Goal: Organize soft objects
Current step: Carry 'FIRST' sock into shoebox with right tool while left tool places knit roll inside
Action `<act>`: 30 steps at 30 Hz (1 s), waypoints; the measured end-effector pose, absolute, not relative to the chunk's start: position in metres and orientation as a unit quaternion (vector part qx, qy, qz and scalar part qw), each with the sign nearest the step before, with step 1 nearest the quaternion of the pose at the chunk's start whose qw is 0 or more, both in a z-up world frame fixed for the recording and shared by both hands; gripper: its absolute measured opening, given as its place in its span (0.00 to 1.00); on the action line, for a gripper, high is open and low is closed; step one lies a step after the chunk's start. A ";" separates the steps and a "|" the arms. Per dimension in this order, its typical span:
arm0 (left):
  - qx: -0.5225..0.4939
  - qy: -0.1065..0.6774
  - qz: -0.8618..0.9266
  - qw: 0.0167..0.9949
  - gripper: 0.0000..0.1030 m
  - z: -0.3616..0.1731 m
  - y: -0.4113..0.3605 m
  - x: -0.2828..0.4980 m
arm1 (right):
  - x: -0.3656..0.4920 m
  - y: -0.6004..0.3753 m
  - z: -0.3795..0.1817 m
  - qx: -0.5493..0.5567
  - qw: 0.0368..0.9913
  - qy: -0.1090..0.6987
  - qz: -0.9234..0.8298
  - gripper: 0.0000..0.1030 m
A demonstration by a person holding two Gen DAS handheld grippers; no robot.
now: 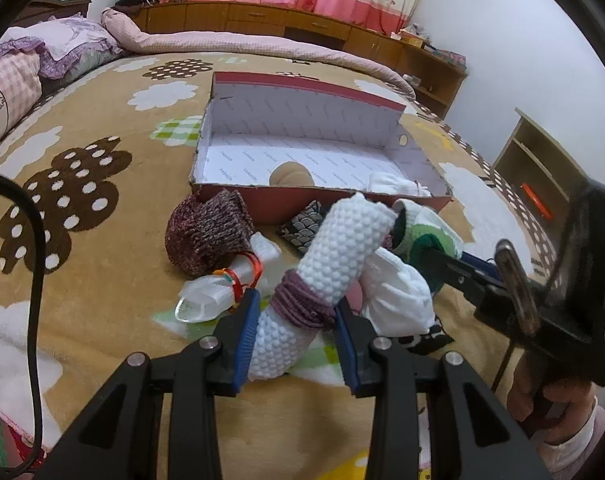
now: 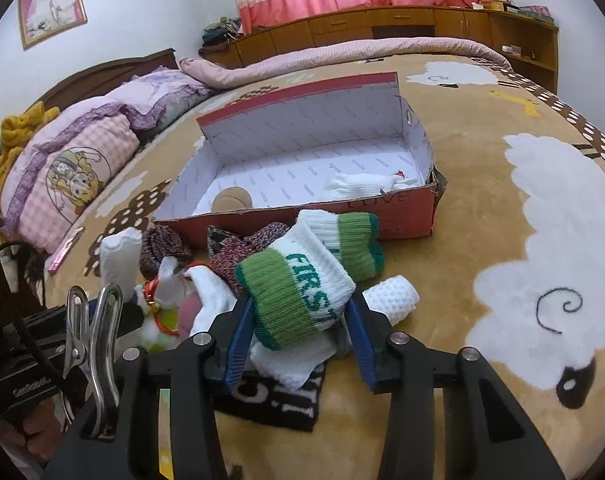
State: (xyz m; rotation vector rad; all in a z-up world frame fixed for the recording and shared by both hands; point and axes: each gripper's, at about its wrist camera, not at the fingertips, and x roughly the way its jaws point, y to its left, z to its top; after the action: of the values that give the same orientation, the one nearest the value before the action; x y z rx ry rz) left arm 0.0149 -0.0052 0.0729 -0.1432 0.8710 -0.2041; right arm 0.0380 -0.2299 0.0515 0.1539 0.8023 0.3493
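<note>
My left gripper is shut on a white bumpy rolled cloth bound by a purple band, holding it tilted above the pile; the same roll shows at the left of the right wrist view. My right gripper is shut on a green-and-white sock lettered "FIRST", both pads against its cuff. From the left wrist view it comes in from the right. The red shoe box lies open just behind the pile, holding a tan round item and a white knit piece.
The pile on the bed blanket holds a maroon knit sock, a dark patterned sock, a white sock, a clear packet with red string, another white bumpy roll and a black lettered cloth. Pillows lie at the left.
</note>
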 end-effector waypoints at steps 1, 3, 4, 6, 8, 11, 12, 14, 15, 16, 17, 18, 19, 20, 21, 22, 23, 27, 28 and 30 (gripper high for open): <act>-0.069 0.419 -0.099 0.900 0.36 0.074 -0.006 0.016 | 0.037 -0.230 0.053 0.073 0.904 0.385 0.170 0.44; -0.069 0.416 -0.100 0.901 0.36 0.076 -0.007 0.017 | 0.035 -0.230 0.057 0.067 0.908 0.378 0.170 0.43; -0.069 0.415 -0.100 0.902 0.36 0.077 -0.008 0.018 | 0.035 -0.231 0.059 0.067 0.909 0.375 0.170 0.43; -0.070 0.417 -0.099 0.901 0.36 0.076 -0.009 0.020 | 0.035 -0.233 0.061 0.072 0.909 0.372 0.173 0.43; -0.072 0.419 -0.101 0.899 0.36 0.076 -0.009 0.021 | 0.035 -0.235 0.064 0.076 0.910 0.368 0.176 0.43; -0.081 0.422 -0.108 0.896 0.36 0.078 -0.007 0.025 | 0.036 -0.237 0.068 0.076 0.911 0.364 0.181 0.43; -0.084 0.421 -0.110 0.896 0.36 0.079 -0.007 0.026 | 0.036 -0.237 0.070 0.074 0.911 0.361 0.183 0.43; -0.084 0.416 -0.109 0.899 0.36 0.083 -0.007 0.029 | 0.036 -0.237 0.074 0.071 0.913 0.356 0.185 0.43; -0.081 0.413 -0.108 0.901 0.36 0.086 -0.008 0.030 | 0.037 -0.236 0.076 0.069 0.914 0.354 0.187 0.43; -0.078 0.410 -0.107 0.903 0.36 0.089 -0.009 0.032 | 0.038 -0.236 0.078 0.066 0.915 0.352 0.188 0.43; -0.076 0.406 -0.105 0.904 0.36 0.091 -0.010 0.033 | 0.038 -0.236 0.080 0.062 0.916 0.350 0.187 0.43; -0.073 0.402 -0.104 0.907 0.36 0.094 -0.010 0.036 | 0.038 -0.236 0.082 0.059 0.917 0.347 0.187 0.43; -0.072 0.400 -0.103 0.908 0.36 0.096 -0.010 0.038 | 0.039 -0.236 0.084 0.056 0.918 0.345 0.187 0.43; -0.070 0.397 -0.102 0.909 0.36 0.099 -0.010 0.040 | 0.040 -0.237 0.085 0.055 0.919 0.343 0.186 0.43; -0.069 0.396 -0.100 0.910 0.36 0.101 -0.010 0.043 | 0.041 -0.237 0.086 0.053 0.920 0.342 0.185 0.43; -0.067 0.395 -0.099 0.911 0.36 0.102 -0.010 0.047 | 0.043 -0.238 0.088 0.051 0.920 0.341 0.184 0.43; -0.066 0.394 -0.099 0.911 0.36 0.104 -0.010 0.050 | 0.044 -0.238 0.088 0.050 0.921 0.341 0.183 0.43; -0.073 0.395 -0.098 0.911 0.36 0.108 -0.006 0.065 | 0.050 -0.239 0.090 0.046 0.923 0.337 0.178 0.43; -0.074 0.395 -0.098 0.911 0.36 0.108 -0.006 0.069 | 0.053 -0.239 0.091 0.046 0.924 0.337 0.176 0.43; -0.080 0.397 -0.098 0.909 0.36 0.109 -0.005 0.077 | 0.057 -0.241 0.090 0.051 0.924 0.338 0.173 0.43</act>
State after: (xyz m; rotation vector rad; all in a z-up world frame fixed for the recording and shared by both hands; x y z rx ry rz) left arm 0.0768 -0.0051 0.1091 -0.1648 0.8194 -0.2030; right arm 0.0570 -0.2405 0.0897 0.1047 0.6938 0.3551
